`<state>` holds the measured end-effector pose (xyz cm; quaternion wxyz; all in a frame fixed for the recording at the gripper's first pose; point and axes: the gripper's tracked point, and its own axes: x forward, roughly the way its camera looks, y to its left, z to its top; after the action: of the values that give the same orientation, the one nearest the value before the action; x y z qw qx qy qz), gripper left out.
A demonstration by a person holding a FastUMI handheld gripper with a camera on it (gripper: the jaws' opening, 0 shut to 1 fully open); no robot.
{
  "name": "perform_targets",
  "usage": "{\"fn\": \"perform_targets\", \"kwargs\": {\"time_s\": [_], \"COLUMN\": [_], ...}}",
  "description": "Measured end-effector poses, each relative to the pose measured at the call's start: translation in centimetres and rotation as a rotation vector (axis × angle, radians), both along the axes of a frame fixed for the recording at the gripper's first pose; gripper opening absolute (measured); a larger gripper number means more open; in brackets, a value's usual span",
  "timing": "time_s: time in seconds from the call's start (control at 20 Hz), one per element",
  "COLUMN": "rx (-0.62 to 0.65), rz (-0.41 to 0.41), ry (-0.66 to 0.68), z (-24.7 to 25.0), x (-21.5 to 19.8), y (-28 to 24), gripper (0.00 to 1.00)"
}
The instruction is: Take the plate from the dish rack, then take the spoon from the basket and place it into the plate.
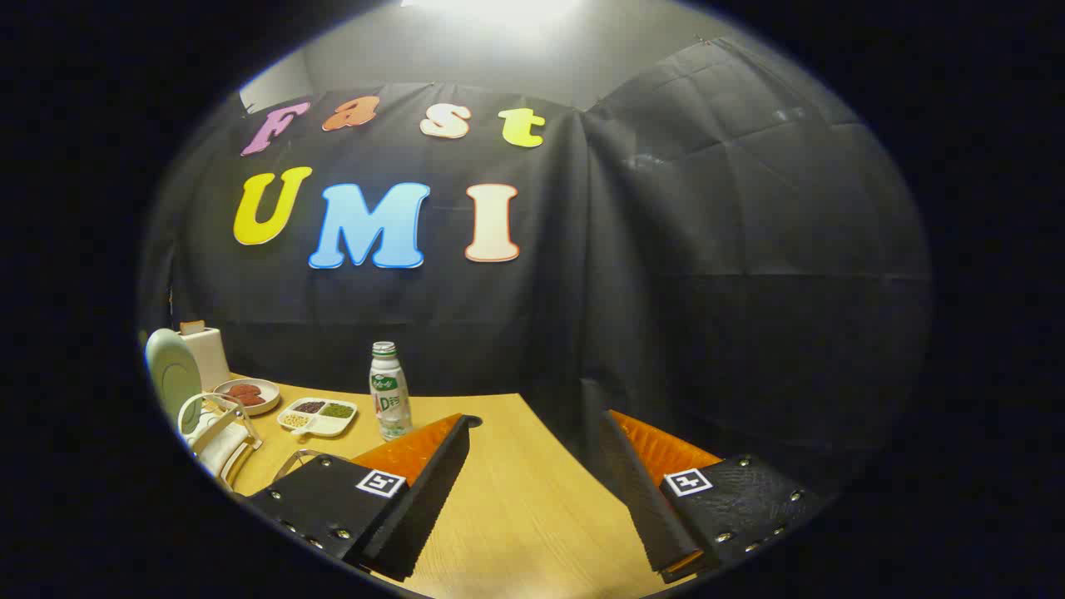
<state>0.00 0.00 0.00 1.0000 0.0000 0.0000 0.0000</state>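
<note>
A pale green plate (172, 374) stands upright in a white dish rack (218, 430) on the wooden table (516, 491), well off to the left of the fingers. My gripper (537, 433) is open above the table, nothing between its fingers, pointing toward the booth wall. A thin wire edge (293, 458), possibly the basket, peeks out just behind the left finger; the spoon is hidden.
A small bottle with a green cap (389, 391) stands just beyond the left finger. Left of it lie a divided white tray of beans (318, 414) and a shallow dish with reddish pieces (247, 393). A white box (205, 349) stands behind the plate. The table's far edge meets the wall.
</note>
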Motion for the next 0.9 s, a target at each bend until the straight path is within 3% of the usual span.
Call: {"fn": "perform_targets", "kwargs": {"time_s": [0.15,0.45,0.7,0.9], "rx": [-0.02,-0.004,0.005,0.047], "rz": [-0.06,-0.005,0.19,0.344], "ry": [0.026,0.046,0.067,0.104], "z": [3.4,8.9,11.2,10.4], "x": [-5.0,-11.9,-16.0,-18.2], "y": [0.0,8.2,21.2,30.8], "gripper": [0.97,0.97,0.97,0.97]}}
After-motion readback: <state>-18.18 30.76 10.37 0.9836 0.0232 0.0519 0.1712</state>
